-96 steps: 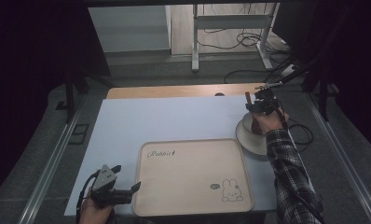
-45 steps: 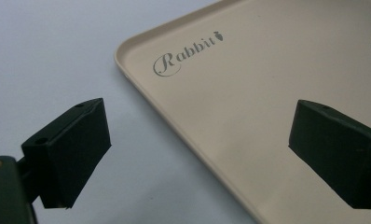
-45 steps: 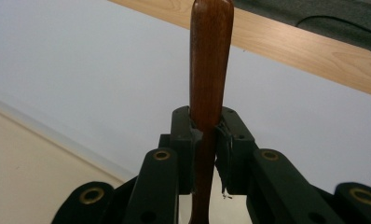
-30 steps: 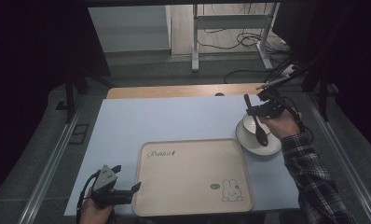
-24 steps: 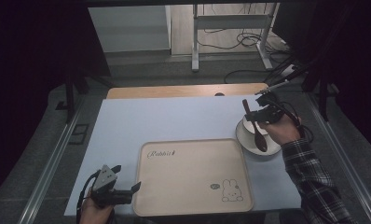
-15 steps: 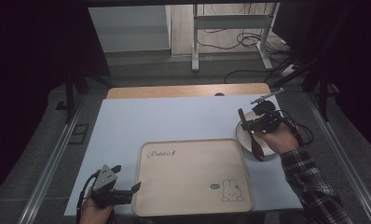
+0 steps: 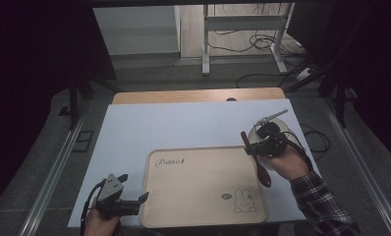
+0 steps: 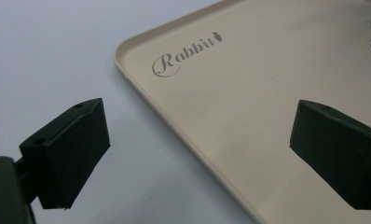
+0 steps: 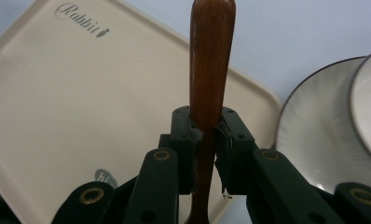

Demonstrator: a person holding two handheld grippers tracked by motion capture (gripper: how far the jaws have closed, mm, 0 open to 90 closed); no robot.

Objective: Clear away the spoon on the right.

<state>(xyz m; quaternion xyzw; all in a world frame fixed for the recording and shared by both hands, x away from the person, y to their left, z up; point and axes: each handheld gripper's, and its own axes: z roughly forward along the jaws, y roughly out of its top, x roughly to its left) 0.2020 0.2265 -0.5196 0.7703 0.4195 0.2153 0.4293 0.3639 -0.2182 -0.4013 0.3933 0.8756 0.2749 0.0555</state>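
My right gripper (image 7: 253,147) is shut on a dark wooden spoon (image 7: 263,175) and holds it over the right edge of the beige "Rabbit" tray (image 7: 198,194). In the right gripper view the spoon's handle (image 9: 211,56) rises straight out of the closed jaws of my right gripper (image 9: 205,135), above the tray (image 9: 72,98). A white plate (image 7: 286,129) lies just behind the right hand. Near the tray's near left corner, my left gripper (image 7: 133,188) is open. In its own view my left gripper (image 8: 200,144) straddles the tray's rim (image 8: 141,88), holding nothing.
The tray lies on a pale blue-white mat (image 7: 183,123) that covers a wooden table (image 7: 198,95). In the right gripper view the ribbed white plate (image 9: 314,140) sits right of the tray with a second white dish (image 9: 367,98) on it. Cables trail across the floor beyond the table.
My right gripper has carried the spoon from above the plate to the left and nearer, to the tray's right edge. The left gripper has stayed still and open.
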